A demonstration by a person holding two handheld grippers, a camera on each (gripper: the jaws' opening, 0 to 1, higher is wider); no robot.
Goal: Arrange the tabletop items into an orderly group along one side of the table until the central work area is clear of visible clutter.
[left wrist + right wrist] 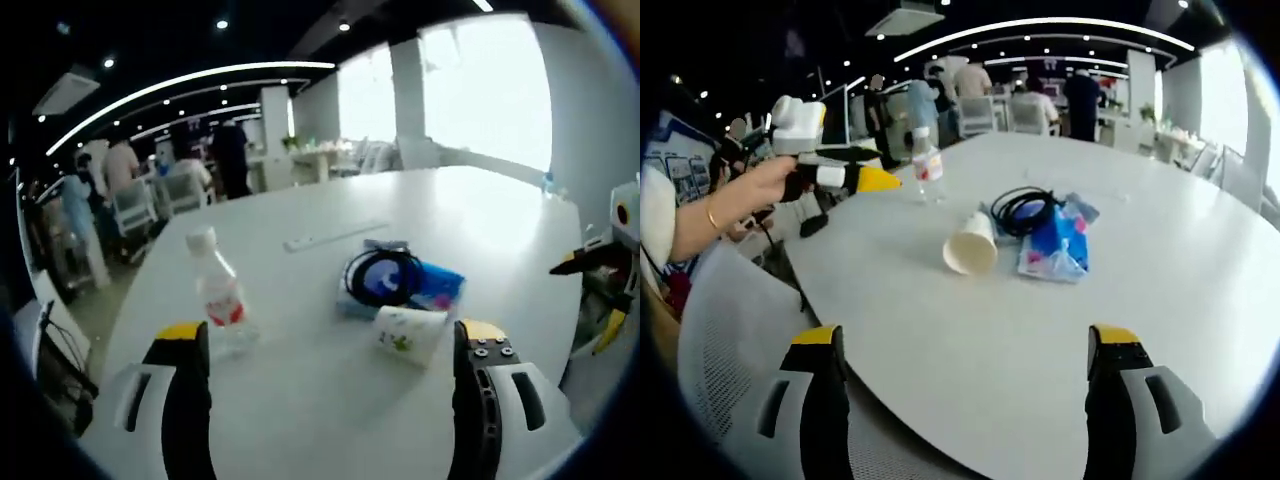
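On the white round table [490,220] a clear water bottle [220,293] with a red label stands upright. To its right a paper cup [410,335] lies on its side. Behind the cup a coiled black cable [383,275] rests on a blue packet [442,285]. My left gripper [333,335] is open above the near table edge, with nothing between its jaws. My right gripper [590,297] enters from the right edge. In the right gripper view the cup [972,247], cable [1025,210], packet [1060,248] and bottle [928,165] lie ahead of my open right gripper [965,340]. A hand holds the left gripper [880,180] near the bottle.
A flat white strip [335,237] lies on the table beyond the cable. A white mesh chair [725,330] stands at the near table edge. Several people and chairs [135,190] fill the room's far side. Bright windows [480,80] are behind the table.
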